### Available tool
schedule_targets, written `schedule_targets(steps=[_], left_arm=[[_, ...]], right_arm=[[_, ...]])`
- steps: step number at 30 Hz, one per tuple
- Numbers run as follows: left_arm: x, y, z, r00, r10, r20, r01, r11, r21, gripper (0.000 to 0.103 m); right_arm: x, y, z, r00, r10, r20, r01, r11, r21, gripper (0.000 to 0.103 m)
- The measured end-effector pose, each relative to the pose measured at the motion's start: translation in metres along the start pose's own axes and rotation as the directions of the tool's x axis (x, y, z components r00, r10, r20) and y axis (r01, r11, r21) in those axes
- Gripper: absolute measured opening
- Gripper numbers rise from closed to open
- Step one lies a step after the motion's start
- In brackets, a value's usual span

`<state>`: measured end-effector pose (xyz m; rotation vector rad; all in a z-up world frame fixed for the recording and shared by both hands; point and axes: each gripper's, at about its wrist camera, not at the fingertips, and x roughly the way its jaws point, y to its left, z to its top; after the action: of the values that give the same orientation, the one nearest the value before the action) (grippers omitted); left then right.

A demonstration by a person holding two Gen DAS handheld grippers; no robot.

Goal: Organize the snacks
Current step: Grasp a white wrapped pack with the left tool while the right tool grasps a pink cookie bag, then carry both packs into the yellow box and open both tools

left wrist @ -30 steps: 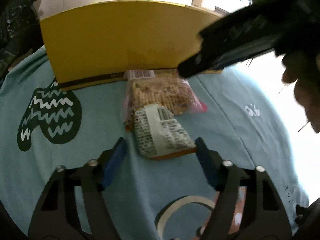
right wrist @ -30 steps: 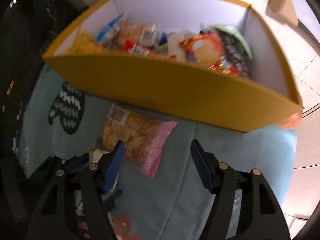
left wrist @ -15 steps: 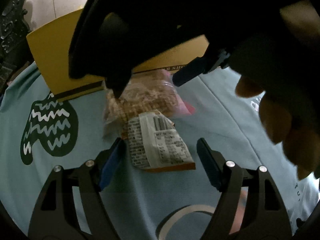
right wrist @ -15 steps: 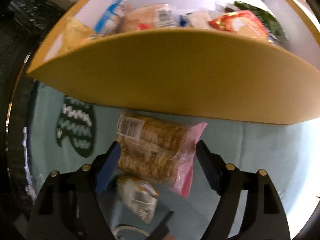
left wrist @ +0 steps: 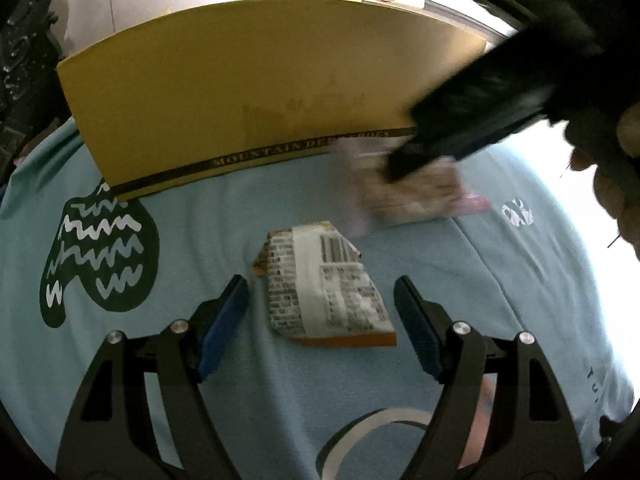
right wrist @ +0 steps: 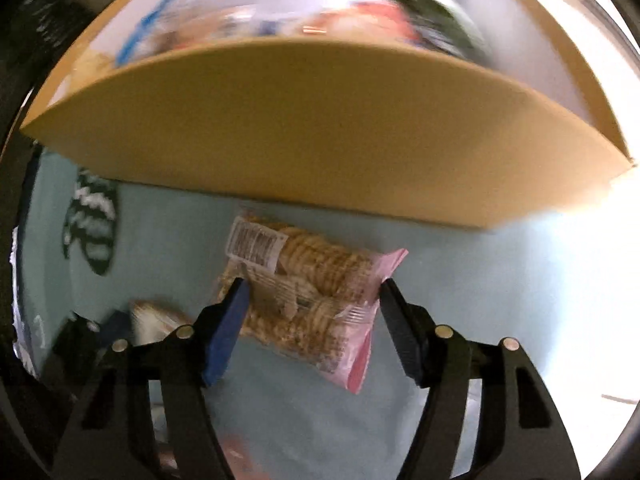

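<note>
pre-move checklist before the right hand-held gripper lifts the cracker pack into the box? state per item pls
1. Cracker pack between the blue pads of the right hand-held gripper: ok, jaws are closing around it.
2. Firm grip on the pack: cannot tell, the pads look at its edges but the frame is blurred.
3. Pack free of the yellow box: ok, it lies on the teal cloth just in front of the box wall.
4. Room in the box: cannot tell, snacks already fill it and that part is blurred.
5. Left hand-held gripper clear of the lift: ok, open around the white-label snack packet, apart from the cracker pack.
</note>
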<state>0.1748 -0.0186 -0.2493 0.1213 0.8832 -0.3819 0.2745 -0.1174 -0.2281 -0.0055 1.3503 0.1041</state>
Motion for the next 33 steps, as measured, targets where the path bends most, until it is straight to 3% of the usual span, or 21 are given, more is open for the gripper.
schedule_targets(steps=[4, 8, 11, 13, 14, 15, 17, 20, 22, 25, 29, 33], left_arm=[[-0.003, 0.006, 0.004, 1.0, -0.008, 0.013, 0.009, 1.0, -0.02, 0.077], [0.0, 0.0, 0.016, 1.0, -0.004, 0.017, 0.004, 1.0, -0.012, 0.08], [0.011, -0.013, 0.017, 0.998, 0.056, -0.023, -0.055, 0.997, 0.046, 0.083], [0.012, -0.011, 0.018, 0.998, 0.044, -0.035, -0.042, 0.999, 0.034, 0.08], [0.01, -0.009, 0.018, 0.998, 0.047, -0.034, -0.046, 0.998, 0.032, 0.068], [0.006, -0.004, 0.018, 0.998, 0.047, -0.028, -0.047, 0.999, 0.023, 0.05], [-0.001, 0.008, 0.016, 1.0, 0.004, -0.026, -0.005, 1.0, -0.025, 0.046], [-0.015, 0.019, 0.009, 1.0, -0.013, -0.013, 0.012, 0.998, -0.063, 0.045], [-0.026, 0.027, 0.005, 1.0, 0.001, 0.008, 0.0, 0.994, -0.107, 0.045], [-0.048, 0.033, 0.011, 0.997, 0.009, 0.075, 0.001, 0.991, -0.135, 0.045], [-0.077, 0.025, 0.032, 0.987, 0.036, 0.157, -0.021, 0.995, -0.095, 0.045], [-0.111, 0.03, 0.085, 0.963, 0.065, 0.263, -0.031, 0.991, -0.131, 0.045]], right_arm=[[-0.017, -0.011, -0.001, 0.997, 0.049, 0.062, -0.052, 0.998, 0.047, 0.068], [-0.005, -0.004, 0.001, 0.998, 0.039, 0.057, -0.042, 0.997, 0.06, 0.075], [0.018, 0.015, 0.0, 0.999, -0.031, 0.044, 0.03, 0.999, 0.017, 0.091], [0.032, 0.032, -0.007, 0.995, -0.099, 0.034, 0.101, 0.992, -0.071, 0.095], [0.033, 0.037, -0.011, 0.993, -0.111, 0.047, 0.116, 0.988, -0.107, 0.093], [0.031, 0.039, -0.014, 0.993, -0.103, 0.063, 0.11, 0.987, -0.122, 0.082], [0.023, 0.045, -0.019, 0.992, -0.088, 0.086, 0.102, 0.978, -0.181, 0.07], [0.01, 0.029, -0.031, 0.993, -0.057, 0.103, 0.074, 0.984, -0.164, 0.069], [-0.005, 0.013, -0.038, 0.991, 0.049, 0.127, -0.037, 0.995, -0.096, 0.069], [-0.025, 0.01, -0.047, 0.982, 0.089, 0.168, -0.074, 0.993, -0.094, 0.069], [-0.06, 0.006, -0.045, 0.962, 0.13, 0.241, -0.102, 0.987, -0.126, 0.069], [-0.118, -0.002, -0.013, 0.926, 0.16, 0.342, -0.113, 0.981, -0.155, 0.069]])
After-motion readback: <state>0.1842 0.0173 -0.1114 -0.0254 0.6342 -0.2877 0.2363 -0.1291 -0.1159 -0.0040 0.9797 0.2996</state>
